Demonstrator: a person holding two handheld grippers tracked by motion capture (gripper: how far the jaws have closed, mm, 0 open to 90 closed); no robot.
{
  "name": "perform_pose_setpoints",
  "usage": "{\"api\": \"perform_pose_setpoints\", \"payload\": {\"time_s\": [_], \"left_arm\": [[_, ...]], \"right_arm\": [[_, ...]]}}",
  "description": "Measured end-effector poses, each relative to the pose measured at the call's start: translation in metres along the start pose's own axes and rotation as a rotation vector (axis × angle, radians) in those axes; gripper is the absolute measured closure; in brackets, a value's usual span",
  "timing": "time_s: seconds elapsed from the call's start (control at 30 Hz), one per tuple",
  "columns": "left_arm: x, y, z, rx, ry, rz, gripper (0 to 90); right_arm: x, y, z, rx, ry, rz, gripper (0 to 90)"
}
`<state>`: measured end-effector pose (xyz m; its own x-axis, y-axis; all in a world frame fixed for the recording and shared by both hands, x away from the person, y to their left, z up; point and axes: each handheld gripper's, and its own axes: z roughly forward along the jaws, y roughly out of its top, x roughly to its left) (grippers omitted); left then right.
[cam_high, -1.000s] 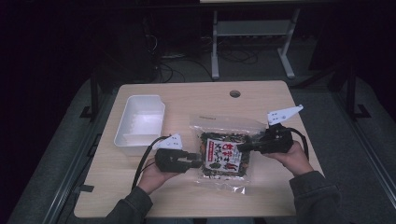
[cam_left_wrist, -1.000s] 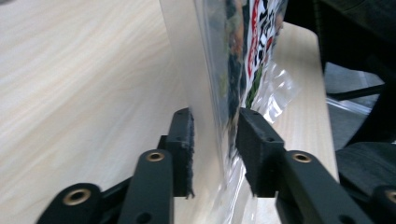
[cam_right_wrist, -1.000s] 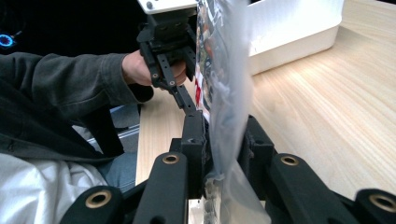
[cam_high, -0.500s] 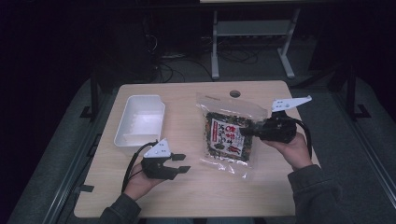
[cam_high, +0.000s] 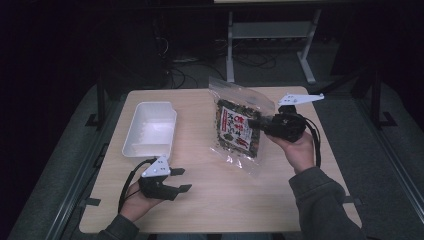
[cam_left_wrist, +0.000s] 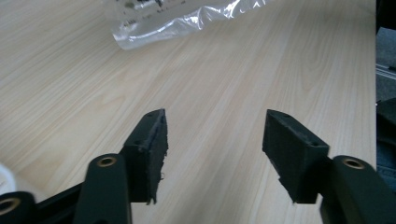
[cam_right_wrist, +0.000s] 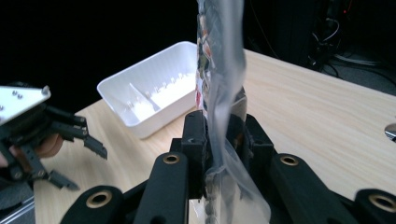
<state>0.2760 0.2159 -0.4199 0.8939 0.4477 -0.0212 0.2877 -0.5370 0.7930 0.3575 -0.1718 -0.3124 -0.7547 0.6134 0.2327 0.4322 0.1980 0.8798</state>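
Right gripper view: the right gripper (cam_right_wrist: 215, 140) pinches a clear snack bag (cam_right_wrist: 219, 84) by its edge, lifting it upright above the table (cam_high: 210, 200), long axis near vertical, printed face toward the white tray (cam_high: 150, 130). The left gripper (cam_high: 181, 180), jaws just opening, hangs empty, apparently freed after letting go.

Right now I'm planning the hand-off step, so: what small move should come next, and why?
Probably carry the snack bag leftward over the white tray. The right gripper pinches its edge and holds it off the table, while the left gripper, its jaws just opened, is empty.
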Motion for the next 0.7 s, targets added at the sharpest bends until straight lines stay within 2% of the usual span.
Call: {"api": "perform_pose_setpoints", "payload": {"time_s": [0.27, 0.4, 0.57, 0.7], "left_arm": [[-0.002, -0.007, -0.008, 0.016, 0.03, 0.015, 33.1], [-0.004, -0.012, -0.013, 0.018, 0.036, 0.005, 31.5], [-0.003, -0.018, -0.018, 0.021, 0.042, -0.008, 29.8], [-0.004, -0.02, -0.021, 0.022, 0.044, -0.004, 28.9]], "right_arm": [[0.012, 0.015, 0.019, -0.047, -0.032, 0.013, 74.9], [0.019, 0.02, 0.03, -0.064, -0.044, 0.012, 74.9], [0.022, 0.027, 0.042, -0.092, -0.062, 0.032, 74.9], [0.026, 0.034, 0.051, -0.111, -0.077, 0.037, 75.0]]}}
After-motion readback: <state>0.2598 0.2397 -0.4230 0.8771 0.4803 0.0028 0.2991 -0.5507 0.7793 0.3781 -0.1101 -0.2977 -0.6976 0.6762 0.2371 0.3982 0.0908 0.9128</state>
